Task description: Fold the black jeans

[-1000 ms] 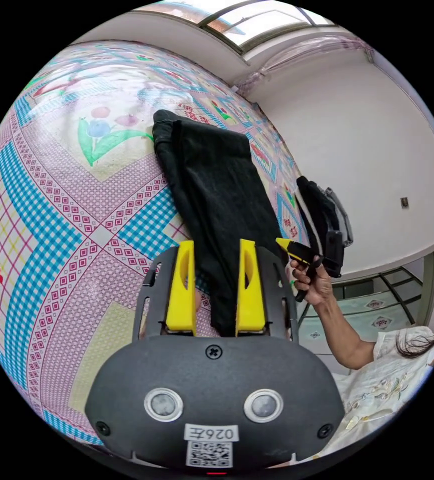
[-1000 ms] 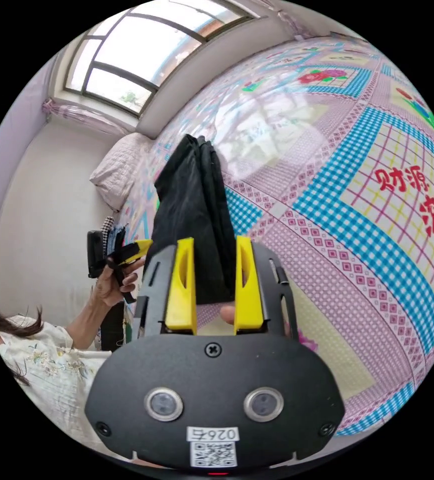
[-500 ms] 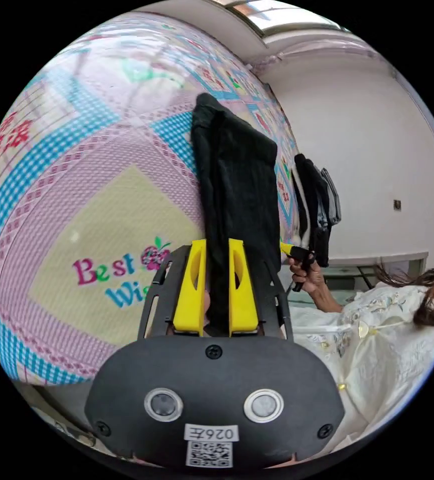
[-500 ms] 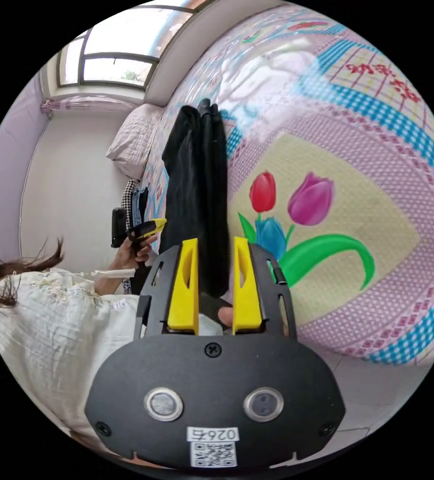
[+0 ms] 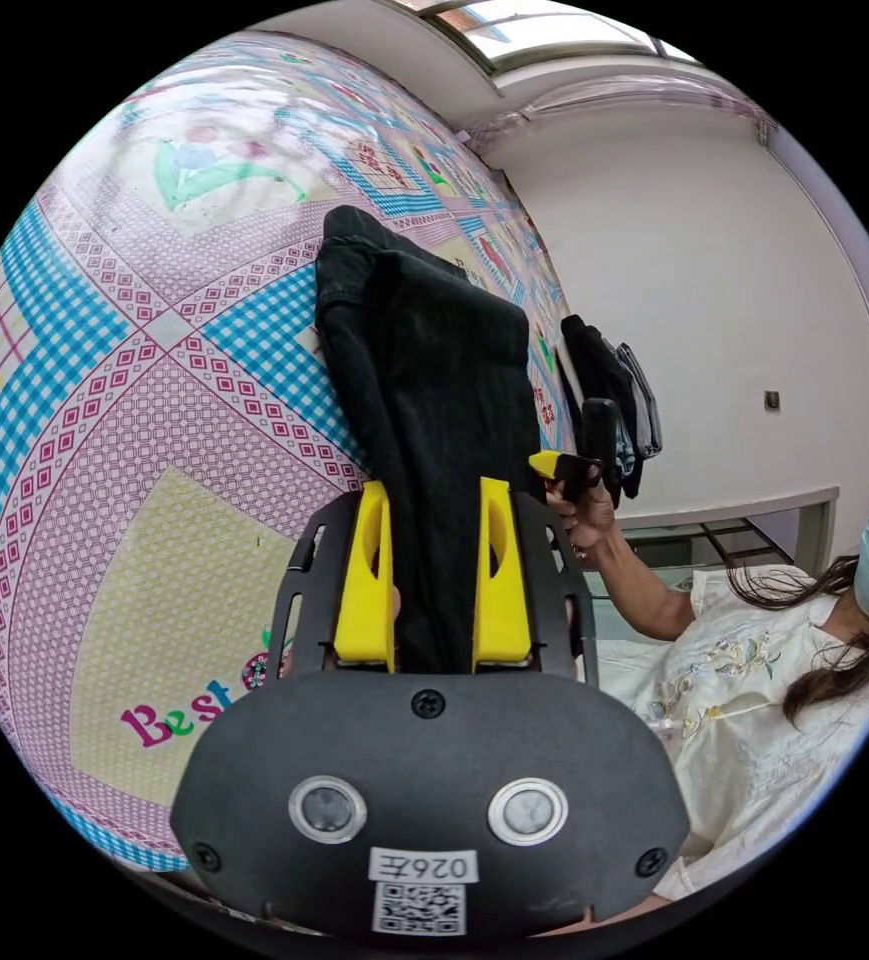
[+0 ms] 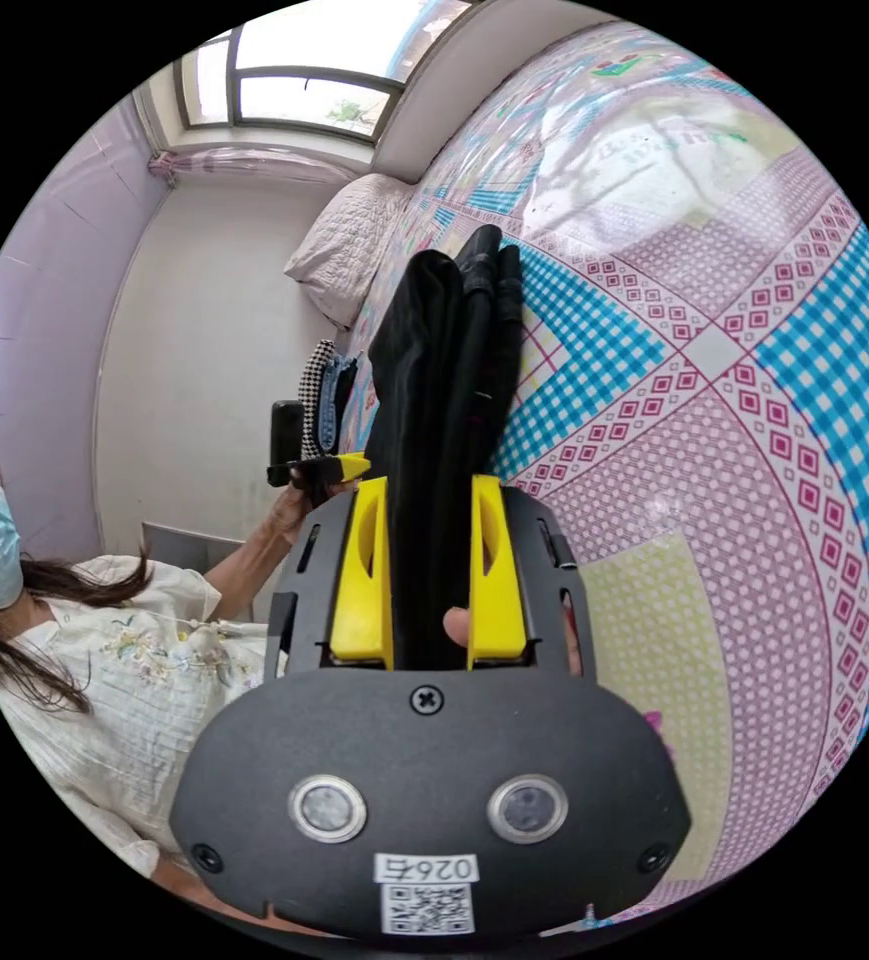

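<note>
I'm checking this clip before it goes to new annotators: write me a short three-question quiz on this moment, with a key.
1. True or false: the black jeans lie spread out flat at full length on the patterned sheet.
2. What sits between the yellow jaws of the left gripper and of the right gripper?
3. In the right gripper view, the quilted pillow lies: A) under the jeans, B) far along the sheet, near the window, C) in the person's hand.

Key
1. False: they are folded into a narrow bundle, held up off the sheet at the gripper end.
2. The folded black jeans; each gripper's jaws are shut on the fabric.
3. B.
</note>
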{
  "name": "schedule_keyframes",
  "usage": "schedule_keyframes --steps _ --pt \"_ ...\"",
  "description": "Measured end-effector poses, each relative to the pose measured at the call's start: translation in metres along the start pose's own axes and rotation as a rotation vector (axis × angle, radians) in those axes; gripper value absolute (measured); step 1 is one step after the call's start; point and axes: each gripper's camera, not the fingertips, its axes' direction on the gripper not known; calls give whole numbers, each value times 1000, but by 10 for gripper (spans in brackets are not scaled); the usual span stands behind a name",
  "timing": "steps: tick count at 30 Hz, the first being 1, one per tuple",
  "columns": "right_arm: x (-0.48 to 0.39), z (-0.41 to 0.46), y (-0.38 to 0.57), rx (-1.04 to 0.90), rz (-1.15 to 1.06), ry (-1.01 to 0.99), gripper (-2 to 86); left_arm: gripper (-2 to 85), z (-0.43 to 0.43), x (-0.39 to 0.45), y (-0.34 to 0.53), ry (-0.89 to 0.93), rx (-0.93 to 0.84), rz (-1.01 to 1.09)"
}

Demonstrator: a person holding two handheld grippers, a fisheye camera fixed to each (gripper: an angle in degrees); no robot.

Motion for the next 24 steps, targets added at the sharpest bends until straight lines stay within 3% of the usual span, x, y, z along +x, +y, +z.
schedule_keyframes --steps 3,9,13,19,22,24 --pt "3 -4 5 -5 -25 -95 141 131 -3 4 6 32 3 -30" --pt "34 -35 16 54 5 -105 111 112 2 20 25 15 39 -64" --pt "29 1 -1 -42 -63 -84 86 92 20 44 28 -22 -2 -43" --pt "6 16 5 -131 -162 123 71 79 47 81 41 -99 -56 15" --pt "25 27 13 -91 -92 28 52 66 62 85 48 -47 -75 -20" --pt "28 34 15 -89 -77 33 42 62 72 103 53 -108 -83 5"
